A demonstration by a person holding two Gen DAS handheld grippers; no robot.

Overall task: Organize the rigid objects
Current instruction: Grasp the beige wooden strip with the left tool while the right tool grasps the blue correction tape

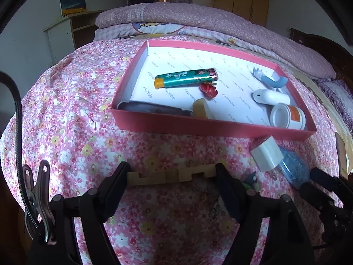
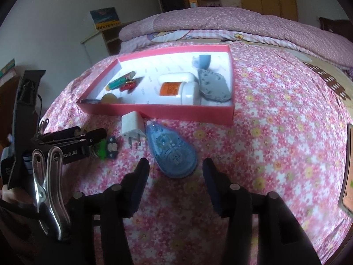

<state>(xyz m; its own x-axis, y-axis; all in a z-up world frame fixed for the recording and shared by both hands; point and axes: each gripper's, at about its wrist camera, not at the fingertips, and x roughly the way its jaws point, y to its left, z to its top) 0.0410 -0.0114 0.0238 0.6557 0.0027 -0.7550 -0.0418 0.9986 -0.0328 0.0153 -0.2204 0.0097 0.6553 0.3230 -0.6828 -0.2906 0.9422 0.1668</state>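
Observation:
A notched wooden block (image 1: pixel 154 180) lies crosswise on the flowered bedspread. My left gripper (image 1: pixel 173 170) is shut on it, one pad pressed against each end. A blue see-through tape dispenser (image 2: pixel 174 152) lies flat on the bedspread, its wide end between the fingertips of my right gripper (image 2: pixel 175 161). That gripper is open and neither pad touches the dispenser. A white charger plug (image 2: pixel 132 124) lies just left of the dispenser, near the front wall of the pink box (image 2: pixel 158 110). The box (image 1: pixel 198 128) holds a green lighter (image 1: pixel 185 80), a white bottle (image 1: pixel 286 117) and other small items.
A small green and blue toy (image 2: pixel 108 149) lies by the left gripper's fingers; it also shows as the toy (image 1: pixel 251 180) in the left wrist view. Folded quilts (image 1: pixel 198 19) are piled behind the box. A flat card (image 2: pixel 349 176) lies at the far right edge.

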